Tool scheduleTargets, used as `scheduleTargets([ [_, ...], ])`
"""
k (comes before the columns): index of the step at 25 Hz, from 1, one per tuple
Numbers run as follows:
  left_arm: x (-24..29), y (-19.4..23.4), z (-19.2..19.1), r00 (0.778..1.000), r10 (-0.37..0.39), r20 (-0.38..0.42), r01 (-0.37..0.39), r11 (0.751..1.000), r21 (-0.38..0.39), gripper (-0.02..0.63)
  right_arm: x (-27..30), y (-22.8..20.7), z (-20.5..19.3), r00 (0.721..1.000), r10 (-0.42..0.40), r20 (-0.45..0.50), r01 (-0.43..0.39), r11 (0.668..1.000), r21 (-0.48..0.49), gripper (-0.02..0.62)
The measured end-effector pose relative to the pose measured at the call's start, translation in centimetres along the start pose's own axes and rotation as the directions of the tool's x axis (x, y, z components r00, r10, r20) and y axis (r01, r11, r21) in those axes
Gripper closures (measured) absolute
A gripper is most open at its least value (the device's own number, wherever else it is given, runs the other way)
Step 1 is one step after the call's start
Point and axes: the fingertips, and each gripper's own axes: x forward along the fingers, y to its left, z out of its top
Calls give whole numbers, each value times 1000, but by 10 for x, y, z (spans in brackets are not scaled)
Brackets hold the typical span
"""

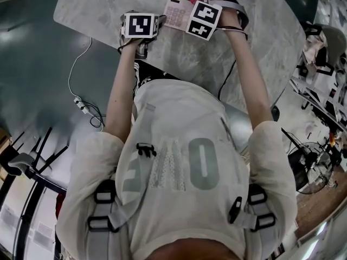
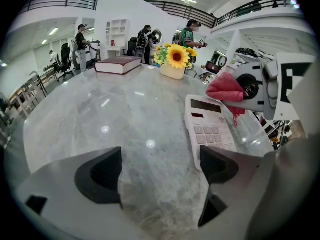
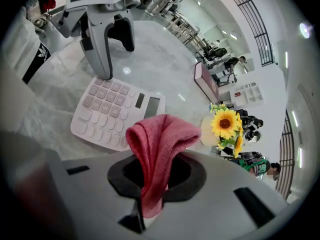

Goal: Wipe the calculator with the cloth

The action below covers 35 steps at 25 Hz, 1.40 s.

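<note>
Calculator (image 3: pixel 110 111), pale pink, lies flat with its keys and display facing up on the marble table (image 2: pixel 100 114), directly in front of the person and between the two tools. The left gripper (image 2: pixel 160 171) is lowered at the calculator's key end. Its jaws stand wide apart with only bare marble between them, so it grips nothing. One jaw sits at the calculator's near corner, apparently to brace the case so it will not slide under a wipe, though actual contact cannot be confirmed.

The right gripper (image 3: pixel 157 174) comes in from the calculator's opposite side, at the display end. Its jaws are pressed together on the red cloth (image 3: pixel 160 149), pinching a fold so that a rounded loop bulges out ahead of the tips. That loop gives a soft pad to drag across the keys while the hard jaws stay clear of them. The loop hangs just over the calculator's display-end edge, and whether it touches the surface cannot be told.

Beyond the calculator's far end, well apart from it, stand a pot of sunflowers (image 2: pixel 175 59) and a dark red book (image 2: pixel 117 64), both clear of the wiping path
</note>
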Motion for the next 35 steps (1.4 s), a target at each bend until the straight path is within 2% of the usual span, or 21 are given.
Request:
scheduleTargets([
  [4,-1,0,1,1000,1,-4,-1,1000,0,127,6,4,0,1000,-4,-11,4,1000,9,538],
  [13,-1,1,2,1000,0,-3,0,1000,2,127,7,4,0,994,-91,-63,91,996,0,539],
  [21,-1,1,-1,1000,-1,-10,1,1000,-1,127,4,10,1,989,-121,-90,121,993,-5,538],
  [31,0,1,0,1000,-1,-7,1,1000,0,127,3,43,9,995,-68,-67,62,995,-76,540],
  [35,1,1,0,1000,-2,2,2,1000,1,127,-1,55,11,999,-6,-34,3,997,-76,540],
])
